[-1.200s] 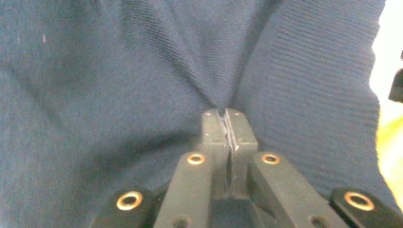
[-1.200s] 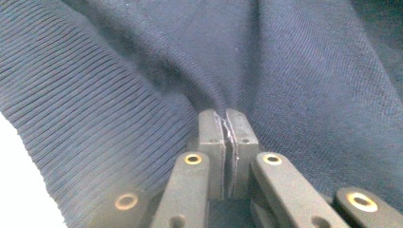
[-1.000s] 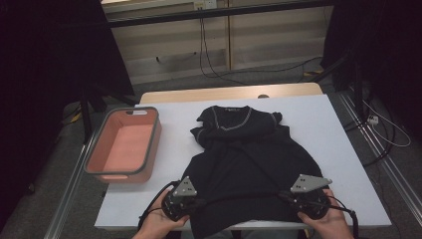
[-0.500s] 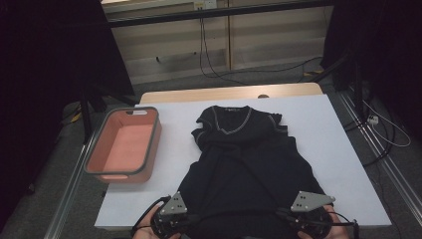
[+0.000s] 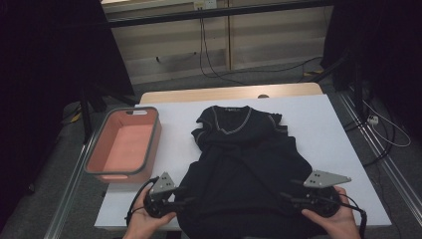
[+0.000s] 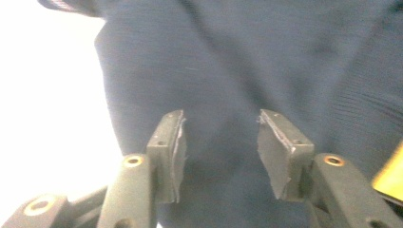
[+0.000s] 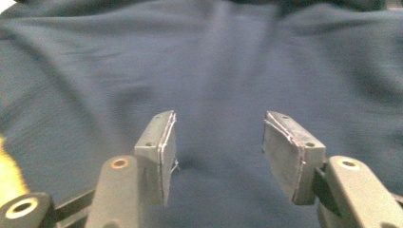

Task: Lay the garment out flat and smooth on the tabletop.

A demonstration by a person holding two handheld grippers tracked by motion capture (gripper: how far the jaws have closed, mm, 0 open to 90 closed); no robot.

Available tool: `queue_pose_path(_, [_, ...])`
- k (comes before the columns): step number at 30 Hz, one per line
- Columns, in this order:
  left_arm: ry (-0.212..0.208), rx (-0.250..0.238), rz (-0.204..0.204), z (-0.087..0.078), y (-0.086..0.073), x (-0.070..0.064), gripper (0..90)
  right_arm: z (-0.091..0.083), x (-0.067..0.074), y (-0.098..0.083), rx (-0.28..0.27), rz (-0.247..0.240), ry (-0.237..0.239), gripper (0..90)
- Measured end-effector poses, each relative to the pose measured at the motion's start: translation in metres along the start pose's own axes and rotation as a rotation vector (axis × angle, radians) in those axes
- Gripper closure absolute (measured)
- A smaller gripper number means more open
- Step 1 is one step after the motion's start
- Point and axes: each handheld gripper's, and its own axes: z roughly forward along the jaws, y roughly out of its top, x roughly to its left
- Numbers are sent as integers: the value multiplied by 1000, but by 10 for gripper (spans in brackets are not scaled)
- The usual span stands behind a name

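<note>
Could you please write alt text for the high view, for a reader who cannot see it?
A dark sweater lies spread on a white table, collar away from the person, whose hands hold the left gripper and right gripper at its near corners, jaws open. A pink bin sits at the table's left edge.

The dark navy knitted cloth sweater (image 5: 244,164) looks matt and soft, its weave fine and faintly ribbed at the hem, with paler trim around the neckline at twelve o'clock. The white table top (image 5: 328,129) under it is smooth and matt, edged with pale wood at twelve o'clock. At nine o'clock the salmon-pink plastic tub (image 5: 124,147) is smooth with a grey rim. The black gripper pads (image 6: 172,156) look like dull, worn rubber.
</note>
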Motion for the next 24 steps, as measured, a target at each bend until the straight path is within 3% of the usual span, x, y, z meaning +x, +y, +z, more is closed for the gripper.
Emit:
queue_pose_path(2, [16,7,-10,5,4,10,574,1,-12,3,2,31,-21,480])
queue_pose_path(9, [56,-5,-24,23,20,32,605,6,-53,11,35,64,-173,528])
queue_pose_path(12, [72,5,-23,29,24,34,586,14,-70,10,58,94,-189,527])
queue_pose_path(15, [91,31,-5,33,20,33,551,24,-75,3,94,101,-208,516])
queue_pose_path(17, [81,43,-25,34,17,31,545,28,-74,-1,114,86,-226,506])
queue_pose_path(21, [87,79,-22,35,14,27,613,28,-73,-3,113,98,-215,636])
queue_pose_path(24, [66,80,-28,31,11,25,749,26,-74,-4,108,107,-226,623])
